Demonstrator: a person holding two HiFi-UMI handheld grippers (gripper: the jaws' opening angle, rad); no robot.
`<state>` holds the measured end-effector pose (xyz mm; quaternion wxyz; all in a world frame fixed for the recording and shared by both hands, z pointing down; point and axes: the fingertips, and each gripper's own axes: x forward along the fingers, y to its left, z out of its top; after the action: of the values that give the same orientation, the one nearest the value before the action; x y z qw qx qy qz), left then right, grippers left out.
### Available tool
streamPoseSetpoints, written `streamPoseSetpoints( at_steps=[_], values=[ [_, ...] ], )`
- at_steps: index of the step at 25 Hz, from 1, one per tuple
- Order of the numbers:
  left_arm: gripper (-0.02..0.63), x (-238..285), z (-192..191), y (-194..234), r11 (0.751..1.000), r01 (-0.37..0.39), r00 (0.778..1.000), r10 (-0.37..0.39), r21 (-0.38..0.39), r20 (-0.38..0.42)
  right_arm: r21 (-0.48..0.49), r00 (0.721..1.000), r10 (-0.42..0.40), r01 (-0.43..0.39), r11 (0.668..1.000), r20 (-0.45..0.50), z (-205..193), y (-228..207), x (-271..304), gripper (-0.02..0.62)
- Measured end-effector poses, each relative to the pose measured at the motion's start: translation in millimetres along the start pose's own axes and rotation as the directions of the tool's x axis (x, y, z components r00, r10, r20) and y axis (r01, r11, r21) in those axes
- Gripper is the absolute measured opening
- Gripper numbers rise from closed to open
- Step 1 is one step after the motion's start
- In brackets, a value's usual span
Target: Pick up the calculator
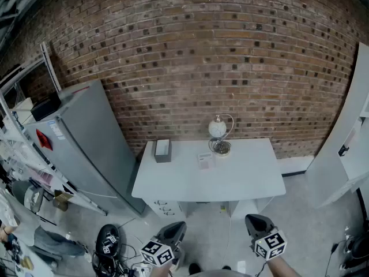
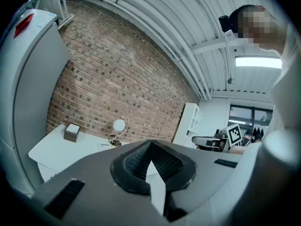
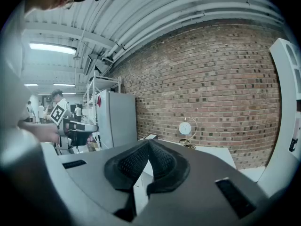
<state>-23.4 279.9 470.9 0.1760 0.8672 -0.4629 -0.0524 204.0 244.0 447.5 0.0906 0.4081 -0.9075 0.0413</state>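
Well ahead of both sets of fingers, on a smooth white table, lies the calculator. It is a small, flat, pale rectangle, too small for us to make out any keys. We hold the left gripper and the right gripper low and close to us, short of the table's near edge, so neither touches the calculator. It sits toward the far side of the tabletop, between the lines of the two grippers and somewhat nearer the left one's.

Just beside it, on the right gripper's side, stands a globe lamp: a round white ball in a thin curved wire hoop on a coiled metal base. Further off, on the left gripper's side, rests a small grey box with square edges.

In the left gripper view the fingers are dark, ribbed rubber pads set in a smooth grey plastic shell. Their tips meet in a point and hold nothing. The calculator shows as a pale sliver far beyond the tips and to their left. In the right gripper view the same ribbed fingers are pinched together, also empty, and we cannot pick out the calculator there.

Behind the table rises a rough red-brown brick wall. A tall, smooth grey fridge stands beyond the left gripper, off to its outer side.
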Motion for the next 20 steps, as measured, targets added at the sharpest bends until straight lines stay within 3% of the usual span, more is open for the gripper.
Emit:
streamPoseSetpoints(
  at_steps=[20],
  values=[
    [0.012,-5.2,-5.2,-7.3,1.000,0.002,1.000,-0.002,-0.006,-0.002,0.013,1.000,-0.004,0.004,1.000,0.020,4.9,7.6,-5.9,0.012]
  ],
)
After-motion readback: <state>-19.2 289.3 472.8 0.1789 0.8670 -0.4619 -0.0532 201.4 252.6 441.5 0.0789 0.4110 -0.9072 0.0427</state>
